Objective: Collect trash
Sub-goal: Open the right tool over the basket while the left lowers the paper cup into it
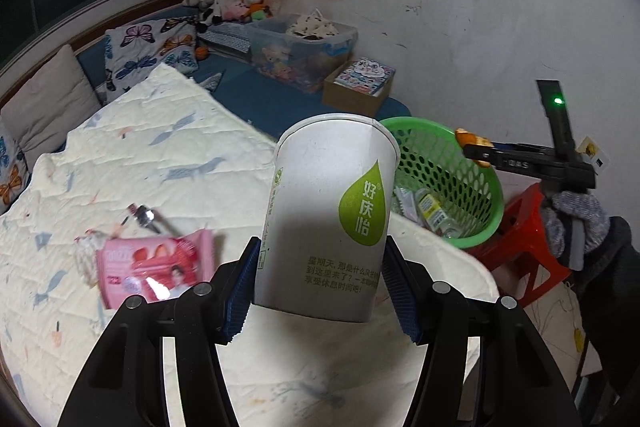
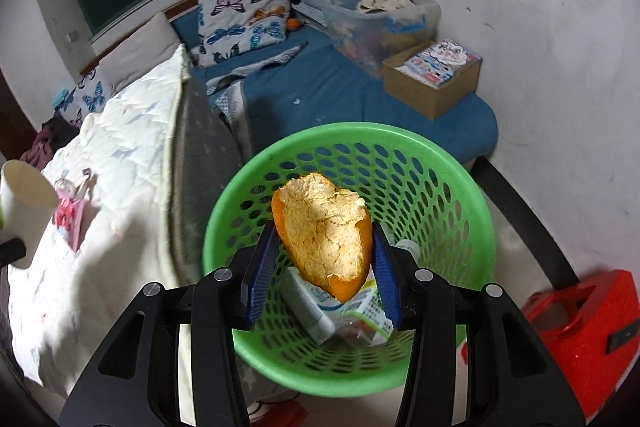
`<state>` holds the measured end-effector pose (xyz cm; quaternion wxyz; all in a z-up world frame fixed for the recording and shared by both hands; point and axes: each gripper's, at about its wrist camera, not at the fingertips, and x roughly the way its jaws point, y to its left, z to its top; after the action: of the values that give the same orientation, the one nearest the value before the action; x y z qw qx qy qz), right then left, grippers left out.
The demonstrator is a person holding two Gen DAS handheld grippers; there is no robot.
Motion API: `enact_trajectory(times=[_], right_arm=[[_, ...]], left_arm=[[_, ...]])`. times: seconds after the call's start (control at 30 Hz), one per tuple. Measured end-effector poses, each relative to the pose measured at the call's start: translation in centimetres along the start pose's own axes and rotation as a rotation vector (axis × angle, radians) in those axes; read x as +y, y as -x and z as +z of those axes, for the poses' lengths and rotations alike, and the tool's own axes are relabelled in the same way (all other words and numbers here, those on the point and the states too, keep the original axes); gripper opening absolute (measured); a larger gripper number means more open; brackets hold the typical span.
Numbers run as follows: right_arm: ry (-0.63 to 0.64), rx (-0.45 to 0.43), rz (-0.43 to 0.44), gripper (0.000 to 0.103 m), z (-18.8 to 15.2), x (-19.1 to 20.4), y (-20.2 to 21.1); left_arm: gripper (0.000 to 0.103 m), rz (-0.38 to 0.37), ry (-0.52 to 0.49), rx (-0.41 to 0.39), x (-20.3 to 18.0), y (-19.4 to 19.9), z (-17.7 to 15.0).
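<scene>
Paper cup [image 1: 328, 219], white with a green drop-shaped label and printed text, upright, clamped between the blue pads of the left gripper [image 1: 320, 287]; it hangs over the near edge of the cream quilt [image 1: 140, 155].

Orange peel [image 2: 326, 233], pale pith side showing, pinched between the fingers of the right gripper [image 2: 324, 275]; the blue pads press its two edges. It sits directly above the open mouth of the green basket [image 2: 452, 187].

Green basket, perforated plastic, standing on the floor just beside the right edge of the bed; inside lie a crumpled printed wrapper [image 2: 344, 311] and other small packets, too blurred to name.

Pink snack packet [image 1: 156, 267], lying flat on the quilt, left of the cup, apart from both grippers.

Small shiny item [image 1: 146, 217], just beyond the pink packet on the quilt; kind unclear.

Red stool [image 1: 520, 239], on the floor right of the basket.

Far side of the bed: butterfly-print pillow [image 1: 152, 51], clear storage bin [image 1: 304, 47], cardboard box [image 1: 360, 87] of booklets, soft toys [image 1: 232, 1] against the wall.

Gloved hand [image 1: 576, 227], at right in the left view, carrying the right gripper.
</scene>
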<state>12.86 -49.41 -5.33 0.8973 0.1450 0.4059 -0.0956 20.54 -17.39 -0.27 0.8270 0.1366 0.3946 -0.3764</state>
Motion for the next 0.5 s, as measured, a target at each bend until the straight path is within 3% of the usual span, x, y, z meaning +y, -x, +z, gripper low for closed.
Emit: enact_trajectory(times=[0.13, 0.5], right_arm=[[-0.022, -0.012, 0.004, 0.058, 0.8, -1.0, -1.0], [-0.034, -0.06, 0.015, 0.063, 1.2, -1.9, 0.1]], left_arm=[[0.057, -0.011, -0.01, 0.01, -1.0, -0.9, 0.7], [0.057, -0.05, -0.039, 0.034, -3.9, -4.0, 2.8]])
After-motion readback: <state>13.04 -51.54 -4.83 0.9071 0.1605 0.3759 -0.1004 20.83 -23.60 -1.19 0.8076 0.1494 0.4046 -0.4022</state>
